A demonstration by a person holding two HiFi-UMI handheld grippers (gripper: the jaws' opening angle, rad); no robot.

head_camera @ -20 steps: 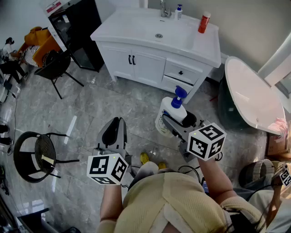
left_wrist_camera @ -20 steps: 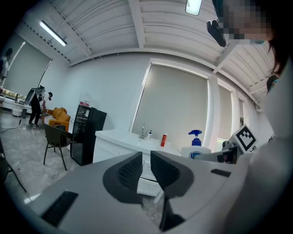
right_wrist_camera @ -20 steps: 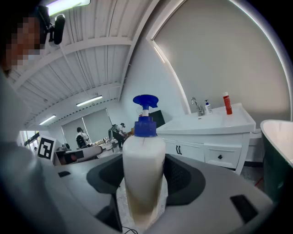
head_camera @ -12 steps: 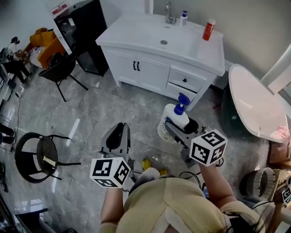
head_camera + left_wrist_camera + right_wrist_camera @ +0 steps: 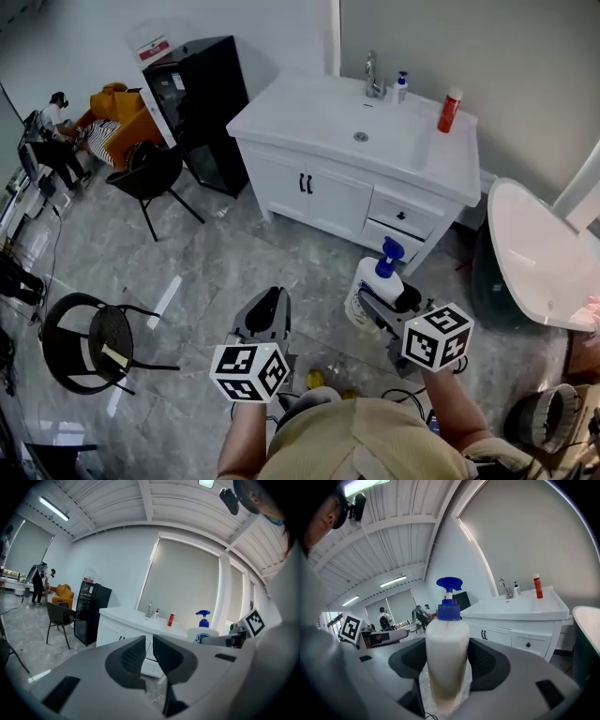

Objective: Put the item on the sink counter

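Observation:
A white pump bottle with a blue pump head [image 5: 373, 285] [image 5: 447, 653] stands upright between the jaws of my right gripper [image 5: 384, 298] [image 5: 450, 663], which is shut on its body above the grey floor. The white sink counter [image 5: 309, 122] [image 5: 520, 605] with its basin and tap lies ahead, some way off. My left gripper [image 5: 267, 314] [image 5: 146, 654] is held to the left of the bottle, its two dark pads nearly touching with nothing between them. In the left gripper view the bottle [image 5: 202, 629] shows at the right.
A red bottle [image 5: 450, 110] and a small pump bottle [image 5: 400, 87] stand at the back of the counter by the tap [image 5: 372, 73]. A white bathtub [image 5: 539, 253] is to the right, a black cabinet [image 5: 197, 103] and black chairs [image 5: 150, 173] to the left.
The head view has lifted and the vanity has drawn further into the picture. Both grippers sit lower in the view; the bottle stays in the right gripper.

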